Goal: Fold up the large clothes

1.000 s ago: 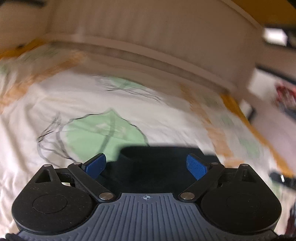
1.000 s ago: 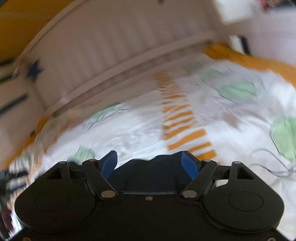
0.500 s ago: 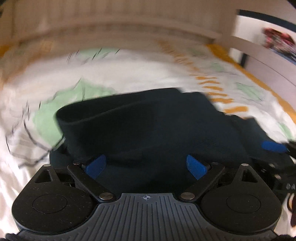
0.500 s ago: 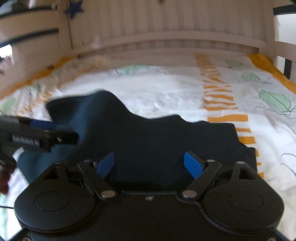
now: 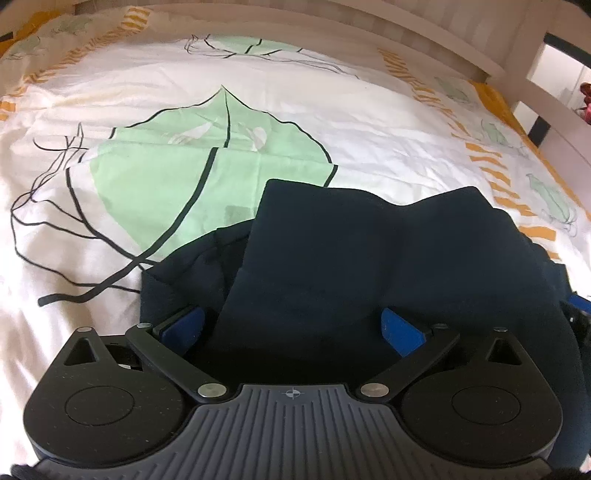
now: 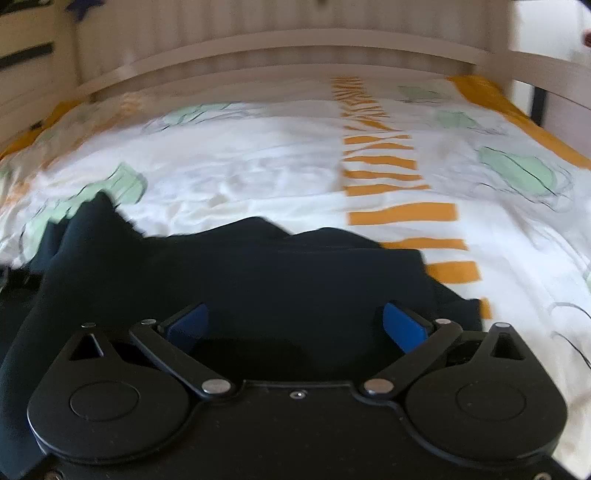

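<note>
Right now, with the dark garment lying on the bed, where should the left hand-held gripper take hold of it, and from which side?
Probably the far left corner of the top layer of the dark garment, from above. That corner lies flat and exposed against the bedspread, so one finger could slide under it. The left hand-held gripper is opening, nothing pinched.

We are finding no readable text, label, brand or number in either view; nothing is carrying writing we can read.

bed: leaf-print duvet (image 5: 207, 173) | far end: pale slatted bed frame (image 6: 295, 33) | daylight
</note>
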Demonstrator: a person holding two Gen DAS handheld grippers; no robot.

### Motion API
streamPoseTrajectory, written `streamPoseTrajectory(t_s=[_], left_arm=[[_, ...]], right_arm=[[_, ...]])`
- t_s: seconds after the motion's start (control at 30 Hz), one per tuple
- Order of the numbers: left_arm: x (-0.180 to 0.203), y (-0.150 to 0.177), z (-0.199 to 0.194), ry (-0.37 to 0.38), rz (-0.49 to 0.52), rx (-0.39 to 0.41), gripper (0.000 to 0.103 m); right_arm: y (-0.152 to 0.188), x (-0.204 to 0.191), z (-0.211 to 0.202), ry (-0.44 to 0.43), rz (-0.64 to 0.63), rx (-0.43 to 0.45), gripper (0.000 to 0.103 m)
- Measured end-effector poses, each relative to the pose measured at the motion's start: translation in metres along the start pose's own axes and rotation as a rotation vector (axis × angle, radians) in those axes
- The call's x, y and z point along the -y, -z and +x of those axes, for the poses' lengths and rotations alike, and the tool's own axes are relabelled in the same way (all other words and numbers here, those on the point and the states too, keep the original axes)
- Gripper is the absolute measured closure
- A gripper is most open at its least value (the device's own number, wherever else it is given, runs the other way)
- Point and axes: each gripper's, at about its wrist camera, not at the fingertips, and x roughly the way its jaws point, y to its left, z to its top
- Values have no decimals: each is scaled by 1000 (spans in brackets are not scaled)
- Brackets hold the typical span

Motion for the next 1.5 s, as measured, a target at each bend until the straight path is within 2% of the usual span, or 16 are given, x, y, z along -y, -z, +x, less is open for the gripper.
streamPoseTrajectory(t_s=[0.07,0.13,0.27,0.53,0.77,0.83,0.87,0.93,0.97,1.0,1.1,1.13,1.23,1.37,1.43,1.5], left_arm=[[-1,2,0,-4,-5,14,0],[-1,5,-1,-11,-14,28,0],[0,9,-5,-36,-9,41,0],[0,11,-17,-30,31,54,0],[-10,15,-20,50,56,42,1],[-13,15,-21,67,51,37,4],[-13,15,-21,72,49,36,9],[-11,16,-24,81,53,42,30],[-10,16,-26,79,60,49,35],[-7,16,-28,80,69,54,49],[-4,18,-29,56,87,50,65],[-5,18,-29,73,75,44,73],[-10,18,-35,103,17,41,82],[-8,29,-55,46,24,85,83],[-18,34,-50,56,-8,46,82],[-25,35,-44,76,-62,39,82]], right_arm=[[0,9,3,53,39,-1,10],[1,16,4,56,67,0,11],[1,10,4,87,42,4,11],[3,12,4,85,37,15,11],[4,13,3,65,35,19,9],[5,13,3,62,35,20,8],[5,12,3,61,34,19,8],[5,13,3,57,35,18,8],[5,13,3,56,35,19,8],[5,13,3,55,34,19,7],[5,13,3,55,35,19,7],[5,13,3,54,35,20,7],[5,13,3,51,35,22,7],[5,13,2,42,36,25,7],[5,13,2,39,35,25,6],[5,13,2,40,32,26,6]])
